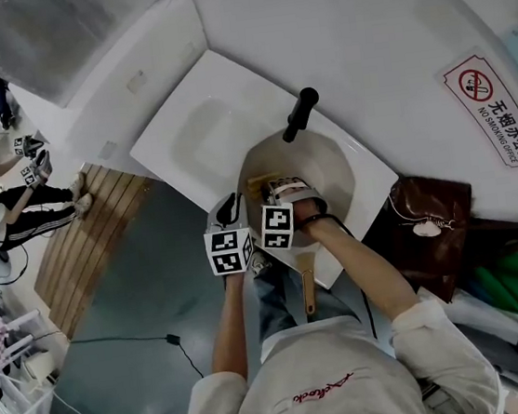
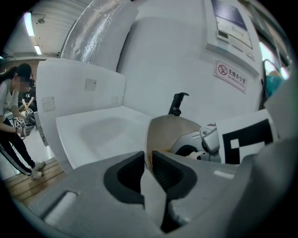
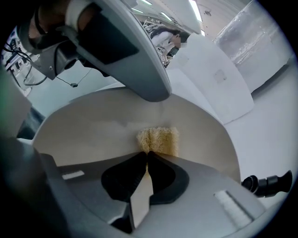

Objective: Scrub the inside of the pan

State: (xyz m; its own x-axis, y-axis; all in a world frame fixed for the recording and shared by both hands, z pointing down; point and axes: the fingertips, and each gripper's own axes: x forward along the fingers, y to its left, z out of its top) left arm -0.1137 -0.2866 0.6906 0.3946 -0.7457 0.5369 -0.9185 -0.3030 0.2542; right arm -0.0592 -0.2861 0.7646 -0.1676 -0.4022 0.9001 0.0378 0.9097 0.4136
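A smooth white wall [image 1: 359, 30] carries a red-and-white no-smoking sign [image 1: 496, 111]. Below it lies a glossy white moulded sink [image 1: 194, 134] with rounded corners.

On the sink's right part sits the round metal pan [image 1: 324, 161], with a smooth, matt cream-coloured inside. Its stubby black handle [image 1: 299, 114] points away from both sets of fingers.

The left gripper [image 2: 148, 160] has its ribbed black finger pads closed on the pan's thin near rim, which runs down between them. Its grey shell curves out to either side.

The right gripper [image 3: 147, 155] has its fingers pinched together on a coarse, fibrous yellow scrubbing pad [image 3: 158, 139]. The pad juts out just past the fingertips and lies flat against the pan's inside wall.

In the head view the left gripper [image 1: 231, 207] and the right gripper [image 1: 287, 191] sit close side by side over the pan's near edge.
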